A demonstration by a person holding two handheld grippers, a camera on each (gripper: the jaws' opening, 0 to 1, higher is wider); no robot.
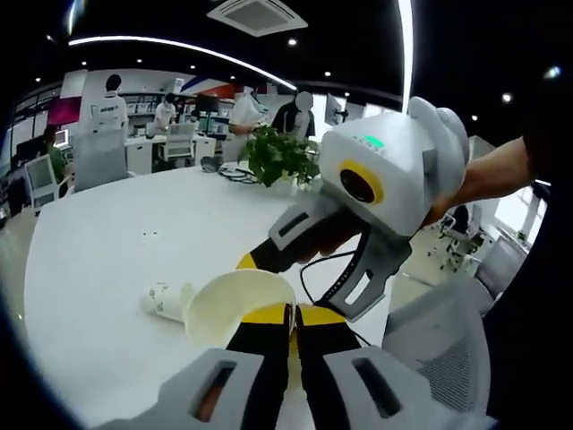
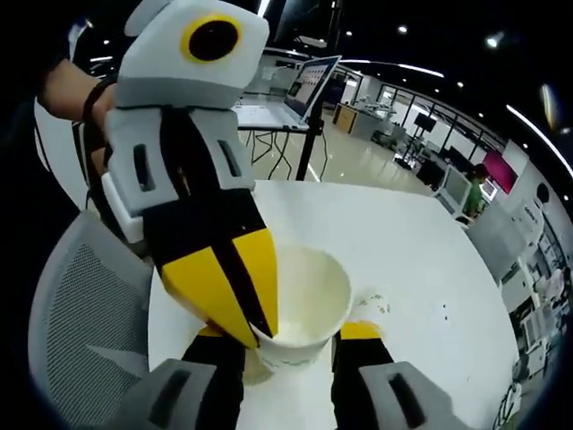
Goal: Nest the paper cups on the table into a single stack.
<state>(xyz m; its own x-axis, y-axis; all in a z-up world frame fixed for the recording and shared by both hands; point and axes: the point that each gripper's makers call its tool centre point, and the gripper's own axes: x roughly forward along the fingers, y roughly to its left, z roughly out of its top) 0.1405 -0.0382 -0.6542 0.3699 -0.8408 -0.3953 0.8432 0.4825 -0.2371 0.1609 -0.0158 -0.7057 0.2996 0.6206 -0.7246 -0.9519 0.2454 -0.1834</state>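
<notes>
Claws meet over the white surface (image 1: 98, 260): left claw (image 1: 291, 318) pinches the rim of an upright paper cup (image 2: 300, 305), right claw (image 2: 285, 345) straddles its light, crushable wall, another cup (image 1: 166, 300) lying beside it.

A paper cup (image 2: 303, 309) sits between the right gripper (image 2: 300, 345) jaws, above the bench (image 2: 421, 269). The left gripper (image 2: 235, 309) reaches in from the left, pinching the cup's near rim. Another cup (image 1: 164, 300) lies on its side on the bench, behind the held one. A potted plant (image 1: 279, 157) stands at the far edge.
</notes>
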